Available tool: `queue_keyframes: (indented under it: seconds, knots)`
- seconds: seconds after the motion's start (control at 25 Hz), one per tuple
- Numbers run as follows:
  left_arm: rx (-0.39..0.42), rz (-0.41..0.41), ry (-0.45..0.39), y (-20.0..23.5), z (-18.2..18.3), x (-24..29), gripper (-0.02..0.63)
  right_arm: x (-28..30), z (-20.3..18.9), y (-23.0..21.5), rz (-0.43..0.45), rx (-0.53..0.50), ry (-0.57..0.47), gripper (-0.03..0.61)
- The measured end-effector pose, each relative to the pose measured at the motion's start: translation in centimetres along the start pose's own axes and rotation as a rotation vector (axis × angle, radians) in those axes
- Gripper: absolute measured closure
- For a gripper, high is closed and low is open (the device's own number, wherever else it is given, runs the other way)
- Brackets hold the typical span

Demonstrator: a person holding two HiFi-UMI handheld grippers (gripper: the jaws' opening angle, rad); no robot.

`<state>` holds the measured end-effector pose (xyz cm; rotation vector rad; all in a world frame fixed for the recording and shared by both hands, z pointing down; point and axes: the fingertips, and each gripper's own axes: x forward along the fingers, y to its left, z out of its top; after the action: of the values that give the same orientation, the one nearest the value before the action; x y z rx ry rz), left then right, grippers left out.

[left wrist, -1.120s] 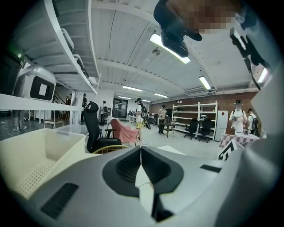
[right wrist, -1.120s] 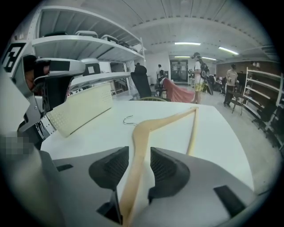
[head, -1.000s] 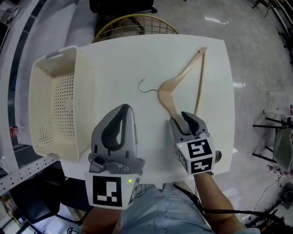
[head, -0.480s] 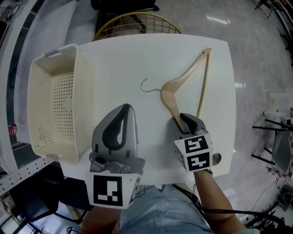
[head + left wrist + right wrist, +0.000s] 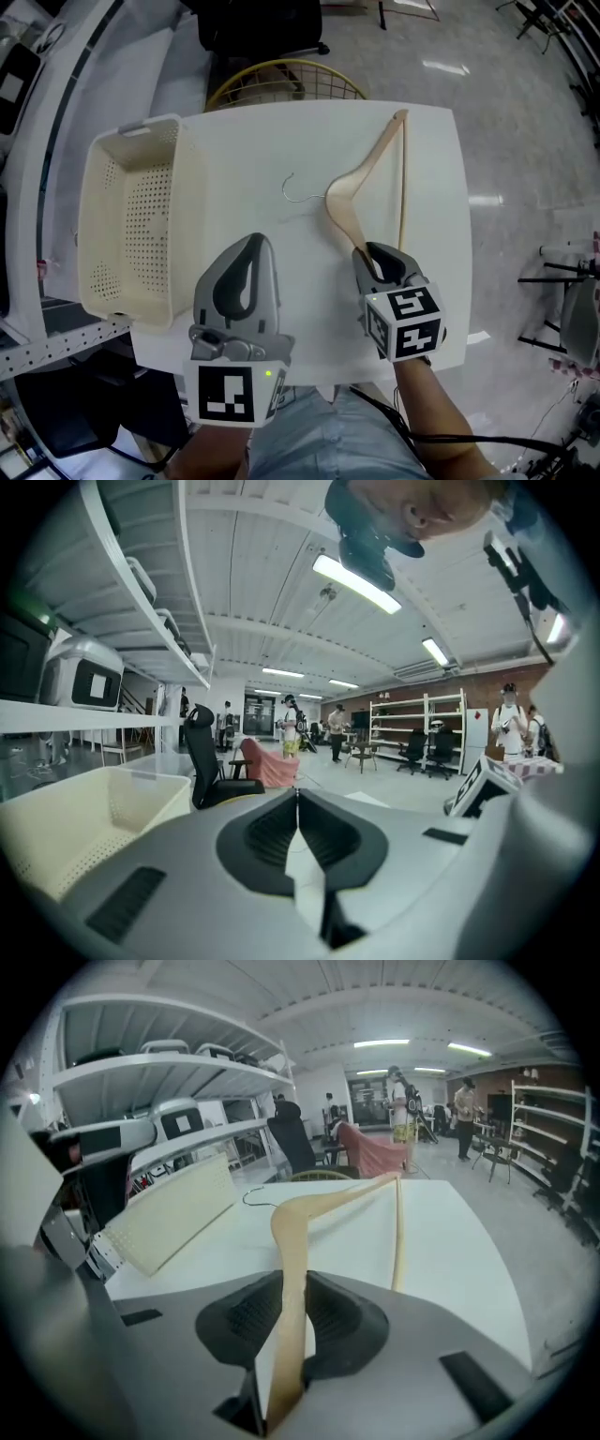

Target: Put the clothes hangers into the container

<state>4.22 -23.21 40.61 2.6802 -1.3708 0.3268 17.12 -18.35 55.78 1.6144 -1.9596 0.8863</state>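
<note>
- Workshop floor, grey and glossy, is seen around a white bench; shelving, office chairs and distant people are made out in the background.
- 1 bench is counted, and everything for the task is carried on it.
- 1 cream perforated container is set along the bench's left edge. No hanger is seen inside it, so nothing has been delivered yet.
- 2 tools are counted. The left tool is held over the bench just beside the container, with its jaws brought together and nothing between them.
- The right tool has just been closing. Its jaws are clenched on the near arm of the hanger, which is seen running up between the pads.
- 1 wooden clothes hanger with a metal hook is counted. It is placed right of centre on the bench, well apart from the container. Whether it has been raised off the surface cannot be told.
- Progress is judged to be early. The grasp has been made, while the carry across to the container and the release inside it are left to be done. No further hanger is seen on the bench.
</note>
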Motion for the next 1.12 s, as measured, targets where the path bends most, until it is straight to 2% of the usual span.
queue_keyframes:
  seconds: [0.28,0.4,0.64,0.88,1.12]
  knots:
    - [0.057,0.067,-0.078,-0.7,2.9,-3.1,0.601,-6.0,6.8,2.2,0.07,-0.012,-0.187,0.492]
    - [0.071,0.1,-0.092,-1.7,3.9,-5.5,0.601,-9.4,8.1,3.8,0.109,-0.031,-0.223,0.492]
    - [0.085,0.171,-0.196,-3.0,7.4,-9.5,0.601,-14.3,11.0,6.2,0.177,-0.102,-0.324,0.492]
    - [0.104,0.223,-0.222,-5.1,8.9,-13.4,0.602,-17.0,9.9,7.2,0.227,-0.133,-0.348,0.492]
    - [0.125,0.285,-0.215,-5.0,9.0,-16.1,0.601,-16.4,7.7,9.3,0.299,-0.137,-0.325,0.492]
